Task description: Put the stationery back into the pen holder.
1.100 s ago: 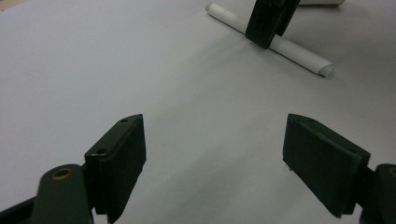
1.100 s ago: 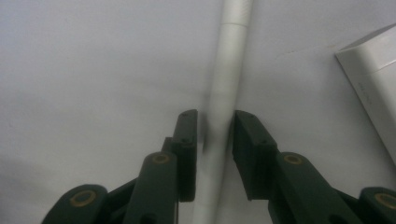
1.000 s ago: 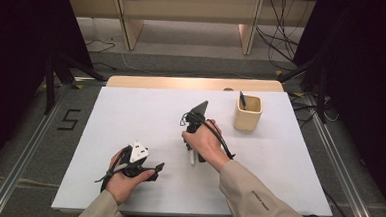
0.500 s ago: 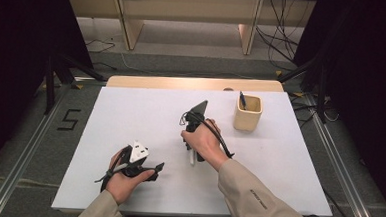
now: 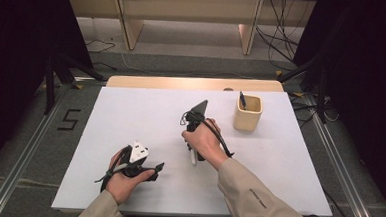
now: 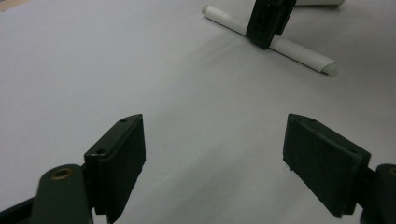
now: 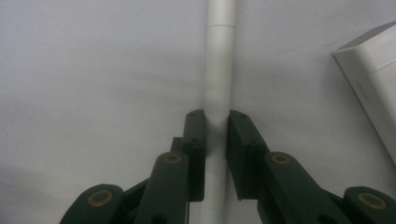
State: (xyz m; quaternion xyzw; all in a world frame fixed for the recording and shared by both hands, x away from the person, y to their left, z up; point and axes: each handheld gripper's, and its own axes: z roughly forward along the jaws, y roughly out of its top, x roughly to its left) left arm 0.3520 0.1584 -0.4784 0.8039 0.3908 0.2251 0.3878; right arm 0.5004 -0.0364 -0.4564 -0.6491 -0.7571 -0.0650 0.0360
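Note:
A white pen (image 7: 219,56) lies flat on the white table (image 5: 130,115). My right gripper (image 7: 217,140) points down at it from above. Its jaws have just been closing, and they now press on the pen's barrel from both sides. From above, the pen (image 5: 194,157) pokes out under the right hand near the table's middle. My left gripper (image 6: 215,163) rests low at the front left, open, with bare table between its jaws. It faces the pen (image 6: 299,50) and one right jaw across it.
A beige cup (image 5: 247,116) holding a dark pen (image 5: 242,99) stands at the back right. A flat white block (image 7: 369,84) lies close beside the white pen. Dark floor, cables and wooden legs surround the table.

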